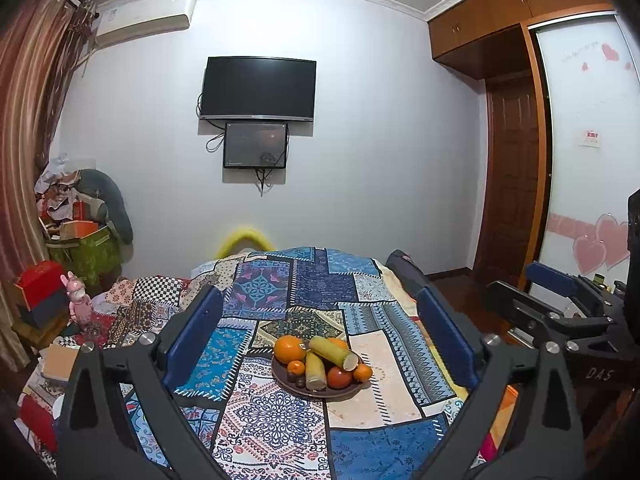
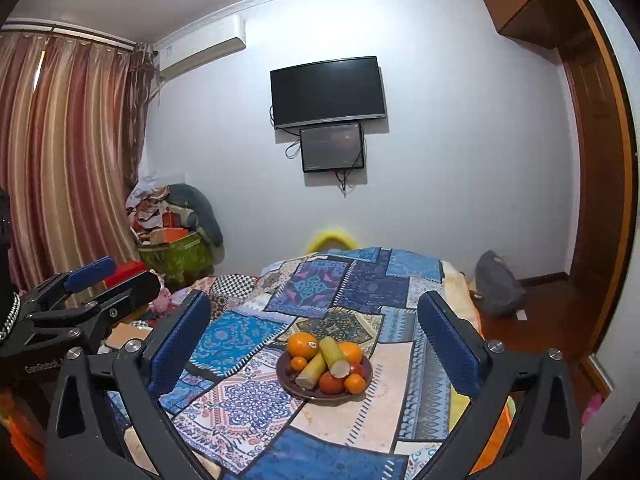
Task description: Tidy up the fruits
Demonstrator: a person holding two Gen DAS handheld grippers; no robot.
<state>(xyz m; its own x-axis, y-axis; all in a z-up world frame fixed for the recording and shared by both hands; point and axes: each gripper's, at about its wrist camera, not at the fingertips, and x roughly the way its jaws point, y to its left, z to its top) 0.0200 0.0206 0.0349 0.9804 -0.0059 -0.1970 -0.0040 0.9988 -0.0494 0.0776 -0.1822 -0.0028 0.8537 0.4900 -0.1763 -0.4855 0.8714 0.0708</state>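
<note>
A brown plate (image 1: 280,378) (image 2: 366,380) sits on a patchwork cloth. It holds a large orange (image 1: 289,349) (image 2: 302,345), two yellow-green corn cobs (image 1: 330,351) (image 2: 333,356), a red tomato (image 1: 339,377) (image 2: 330,382) and small tangerines (image 1: 363,372) (image 2: 354,383). My left gripper (image 1: 320,300) is open and empty, held above and in front of the plate. My right gripper (image 2: 316,304) is open and empty too, at a similar height. Each gripper shows at the edge of the other's view: the right one (image 1: 560,304), the left one (image 2: 80,300).
The patchwork cloth (image 1: 280,420) (image 2: 360,280) covers a table or bed. A pink figurine (image 1: 78,300) and red boxes (image 1: 40,284) stand at the left. A grey bag (image 2: 498,284) lies on the floor at the right. A TV (image 1: 258,89) hangs on the far wall.
</note>
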